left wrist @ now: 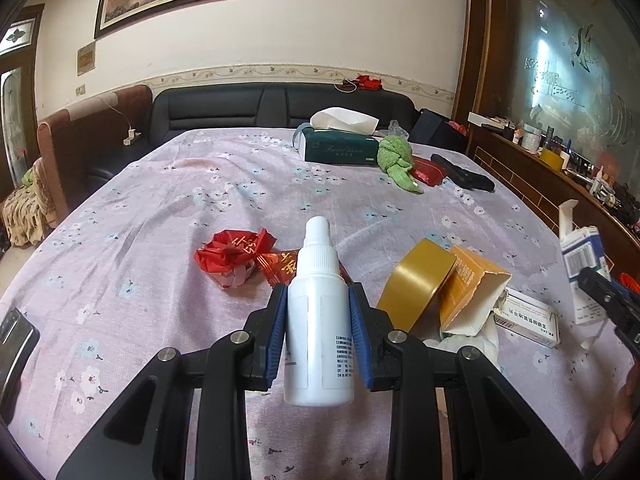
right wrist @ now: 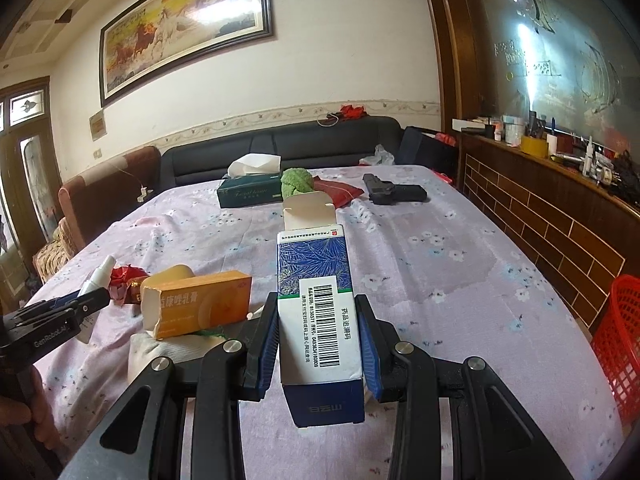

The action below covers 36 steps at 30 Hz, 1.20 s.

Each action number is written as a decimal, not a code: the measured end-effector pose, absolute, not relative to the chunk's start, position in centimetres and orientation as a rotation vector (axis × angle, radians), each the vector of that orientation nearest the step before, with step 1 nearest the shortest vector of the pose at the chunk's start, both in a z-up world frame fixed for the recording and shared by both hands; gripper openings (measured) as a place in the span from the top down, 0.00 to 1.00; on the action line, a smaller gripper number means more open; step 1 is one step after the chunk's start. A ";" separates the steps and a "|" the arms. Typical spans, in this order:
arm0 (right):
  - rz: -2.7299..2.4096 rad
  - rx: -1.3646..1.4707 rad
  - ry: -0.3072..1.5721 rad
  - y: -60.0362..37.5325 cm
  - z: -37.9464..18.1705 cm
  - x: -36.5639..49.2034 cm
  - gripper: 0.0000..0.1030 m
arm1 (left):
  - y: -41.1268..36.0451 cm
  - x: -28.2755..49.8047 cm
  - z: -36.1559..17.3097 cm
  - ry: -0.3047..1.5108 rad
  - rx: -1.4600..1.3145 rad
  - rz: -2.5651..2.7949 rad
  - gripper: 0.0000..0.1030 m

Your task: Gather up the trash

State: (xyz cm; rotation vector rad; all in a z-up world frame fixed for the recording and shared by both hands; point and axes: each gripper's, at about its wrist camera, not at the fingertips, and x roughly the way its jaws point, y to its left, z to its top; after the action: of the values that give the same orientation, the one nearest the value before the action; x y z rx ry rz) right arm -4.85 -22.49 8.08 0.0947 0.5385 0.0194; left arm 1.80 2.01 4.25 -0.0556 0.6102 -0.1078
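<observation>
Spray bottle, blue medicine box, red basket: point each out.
spray bottle [left wrist: 319, 316]: left wrist view, on its white body between the pads.
blue medicine box [right wrist: 320, 312]: right wrist view, on its barcode face.
red basket [right wrist: 618, 336]: right wrist view, on its mesh wall.

Worktop [left wrist: 168, 200] under a lilac floral cloth. Near side: crumpled red wrappers [left wrist: 234, 256], gold tape roll [left wrist: 416, 284], orange carton [right wrist: 200, 304] sitting on white cloth [right wrist: 160, 354], white medicine box [left wrist: 528, 320]. Far side: green tissue box [left wrist: 340, 146], green towel [left wrist: 398, 160], red pouch [left wrist: 426, 170], black pistol-shaped item [right wrist: 394, 192]. Phone [left wrist: 14, 344] at left edge.
</observation>
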 end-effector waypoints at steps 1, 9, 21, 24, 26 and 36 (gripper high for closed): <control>0.019 0.095 0.539 -22.6 8.4 -5.1 0.63 | 2.0 1.8 4.3 0.607 -0.053 -0.105 0.72; 0.061 0.126 0.572 -22.8 9.5 -7.0 0.63 | 1.2 1.2 4.7 0.572 -0.011 -0.078 0.72; 0.094 0.141 0.584 -23.5 10.3 -9.5 0.63 | -1.5 -1.8 5.7 0.548 0.085 -0.063 0.72; 0.096 0.147 0.586 -23.7 10.3 -9.8 0.63 | -2.5 -2.7 6.1 0.546 0.102 -0.076 0.72; 0.096 0.150 0.586 -23.9 10.3 -10.0 0.63 | -3.1 -3.3 6.3 0.542 0.109 -0.086 0.72; 0.091 0.174 0.584 -25.2 10.3 -10.8 0.62 | -5.9 -5.3 7.0 0.536 0.131 -0.145 0.72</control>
State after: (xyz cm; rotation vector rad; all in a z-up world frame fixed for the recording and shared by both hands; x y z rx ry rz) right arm -10.81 -25.22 10.33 0.1744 0.5839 0.0906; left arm -5.28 -5.91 7.05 0.1306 0.5356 -0.1447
